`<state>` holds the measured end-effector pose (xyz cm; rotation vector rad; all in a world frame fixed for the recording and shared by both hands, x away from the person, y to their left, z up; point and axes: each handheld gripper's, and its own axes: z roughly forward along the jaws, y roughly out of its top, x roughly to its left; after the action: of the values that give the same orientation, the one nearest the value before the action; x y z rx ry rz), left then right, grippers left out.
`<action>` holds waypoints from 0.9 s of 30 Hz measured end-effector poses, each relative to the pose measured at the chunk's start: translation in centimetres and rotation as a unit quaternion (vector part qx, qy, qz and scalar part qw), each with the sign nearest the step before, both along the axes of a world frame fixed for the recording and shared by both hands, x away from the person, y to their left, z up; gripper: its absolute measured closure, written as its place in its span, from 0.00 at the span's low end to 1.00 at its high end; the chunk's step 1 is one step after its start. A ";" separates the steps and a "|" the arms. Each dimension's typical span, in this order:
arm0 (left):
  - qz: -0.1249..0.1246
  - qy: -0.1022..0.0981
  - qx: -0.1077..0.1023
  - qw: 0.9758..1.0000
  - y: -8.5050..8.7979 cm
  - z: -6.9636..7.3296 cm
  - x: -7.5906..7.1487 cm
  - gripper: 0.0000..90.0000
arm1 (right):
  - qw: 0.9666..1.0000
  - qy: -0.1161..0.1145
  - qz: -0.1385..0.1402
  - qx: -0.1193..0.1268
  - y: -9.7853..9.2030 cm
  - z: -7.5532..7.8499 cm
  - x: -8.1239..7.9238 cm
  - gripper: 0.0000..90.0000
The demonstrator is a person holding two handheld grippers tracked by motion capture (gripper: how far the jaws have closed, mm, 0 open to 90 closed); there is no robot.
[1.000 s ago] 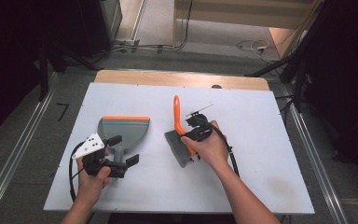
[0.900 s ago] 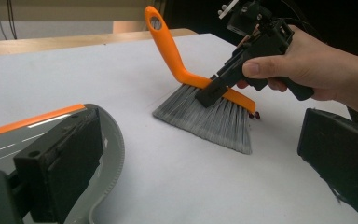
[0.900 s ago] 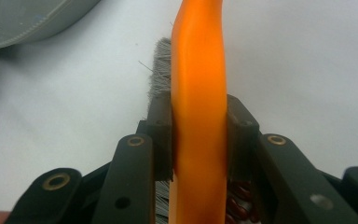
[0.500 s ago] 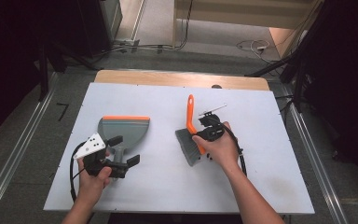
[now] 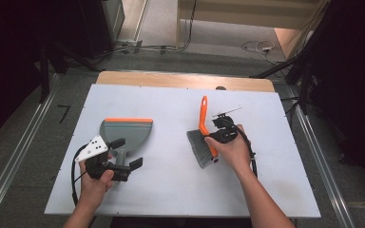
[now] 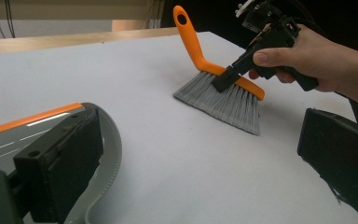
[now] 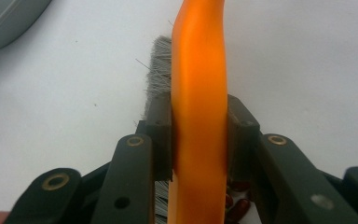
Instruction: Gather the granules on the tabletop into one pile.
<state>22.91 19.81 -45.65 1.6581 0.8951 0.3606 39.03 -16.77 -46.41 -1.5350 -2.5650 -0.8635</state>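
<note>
The right tool (image 5: 217,136) is clamped on the brush (image 5: 202,137): in the right gripper view both pads press the orange back of the brush (image 7: 199,93) from either side, with grey bristles showing behind the left pad. From the left gripper view the brush (image 6: 223,88) stands on the bench (image 6: 168,158) with its bristle tips touching the surface and its handle angled up and away.

The left tool (image 5: 119,159) sits at the near end of the dustpan (image 5: 126,133). Its jaws stand apart, one beside the pan's handle and rim (image 6: 98,154), the other well off to the side, so they look open and not gripping the pan.

Brush and dustpan lie well apart on the bench (image 5: 171,190), the pan's orange lip pointing away from the person. I see no crumbs or dirt on the surface between them.

The step in hand looks like carrying the brush into position for sweeping. Next, the left tool likely needs to close on the pan handle and steady it, while the right draws the bristles across the bench toward the pan's lip.
</note>
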 end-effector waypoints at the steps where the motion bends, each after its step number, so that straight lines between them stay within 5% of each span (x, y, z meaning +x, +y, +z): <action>1: 0.000 0.001 0.001 1.000 0.0 0.0 0.0 0.01 | 1.000 0.002 -0.002 0.002 -0.1 0.0 0.0 0.74; 22: -0.001 0.001 0.000 1.000 -0.1 -0.1 0.0 0.01 | 1.000 0.003 -0.024 -0.003 -2.4 0.1 0.5 0.74; 27: -0.001 0.002 0.000 1.000 -0.1 -0.1 0.1 0.01 | 0.999 0.004 -0.023 0.027 -2.5 0.6 0.2 0.75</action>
<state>23.03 19.72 -45.70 1.6601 0.8956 0.3556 39.25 -19.23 -45.81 -1.5860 -2.4885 -0.9214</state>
